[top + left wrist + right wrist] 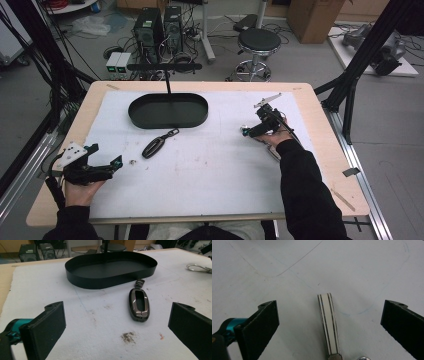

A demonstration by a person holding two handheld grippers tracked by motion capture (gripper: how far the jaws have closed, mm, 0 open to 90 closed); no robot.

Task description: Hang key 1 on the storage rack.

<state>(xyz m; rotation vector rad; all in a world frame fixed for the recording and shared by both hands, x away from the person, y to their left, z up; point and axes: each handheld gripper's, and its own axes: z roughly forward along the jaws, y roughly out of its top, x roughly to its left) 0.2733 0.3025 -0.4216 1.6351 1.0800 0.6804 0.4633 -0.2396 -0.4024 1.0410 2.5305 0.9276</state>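
The left gripper [118,162] hovered with its jaws spread wide and nothing between them, low over the white mat [200,165] near the table's left edge, and the dark key fob [139,304] lay flat on the mat just ahead of it, close to the black oval tray [110,277] but apart from it. The right gripper [245,131] was likewise released and gaping over a striped strap [327,325] lying between its jaws, untouched

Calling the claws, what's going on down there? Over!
Left claw open, lined up on the key fob. Right claw open over a striped strap. Black tray waits behind the fob. Nothing in the way.
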